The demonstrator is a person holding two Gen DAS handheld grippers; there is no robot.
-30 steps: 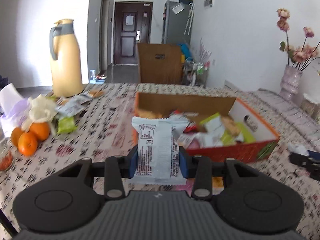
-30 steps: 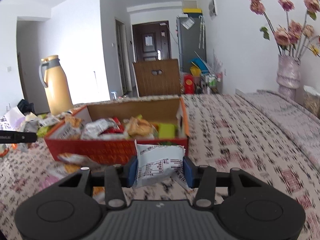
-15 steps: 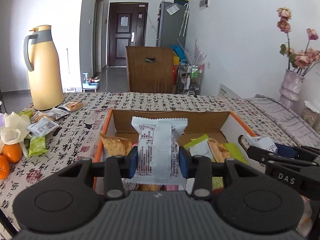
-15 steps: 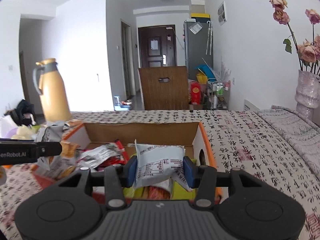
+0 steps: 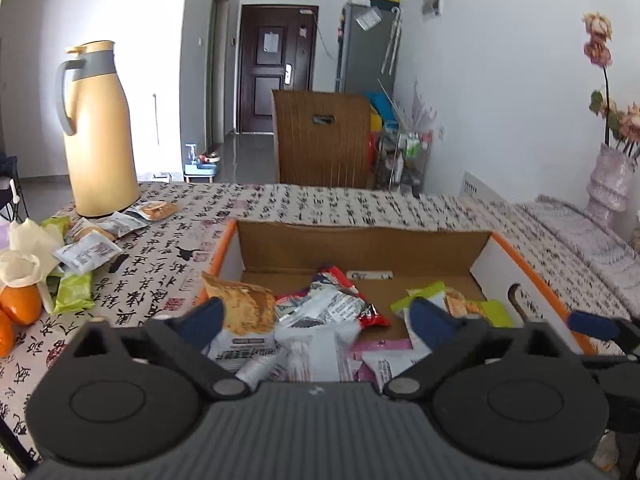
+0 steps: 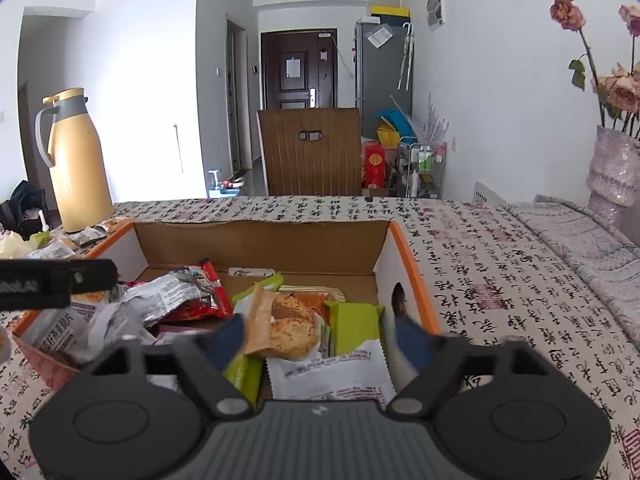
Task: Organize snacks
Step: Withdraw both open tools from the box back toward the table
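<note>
An orange cardboard box (image 5: 360, 240) (image 6: 412, 276) sits on the patterned tablecloth and holds several snack packets. My left gripper (image 5: 316, 316) is open and empty over the box's near left part; a white packet (image 5: 316, 352) lies in the box just below it. My right gripper (image 6: 320, 334) is open and empty over the box's near right part; a white packet (image 6: 332, 372) lies below it beside a green packet (image 6: 356, 324) and a biscuit packet (image 6: 280, 324). Several loose packets (image 5: 92, 248) lie on the table left of the box.
A yellow thermos jug (image 5: 98, 128) (image 6: 78, 160) stands at the far left. Oranges (image 5: 18, 304) and crumpled white paper (image 5: 24, 256) lie at the left edge. A vase of dried roses (image 6: 614, 164) stands at the right. A wooden chair (image 5: 324, 140) is behind the table.
Both grippers have opened over the box and let go of their white packets, which now lie inside it. Both had moved forward over the box.
</note>
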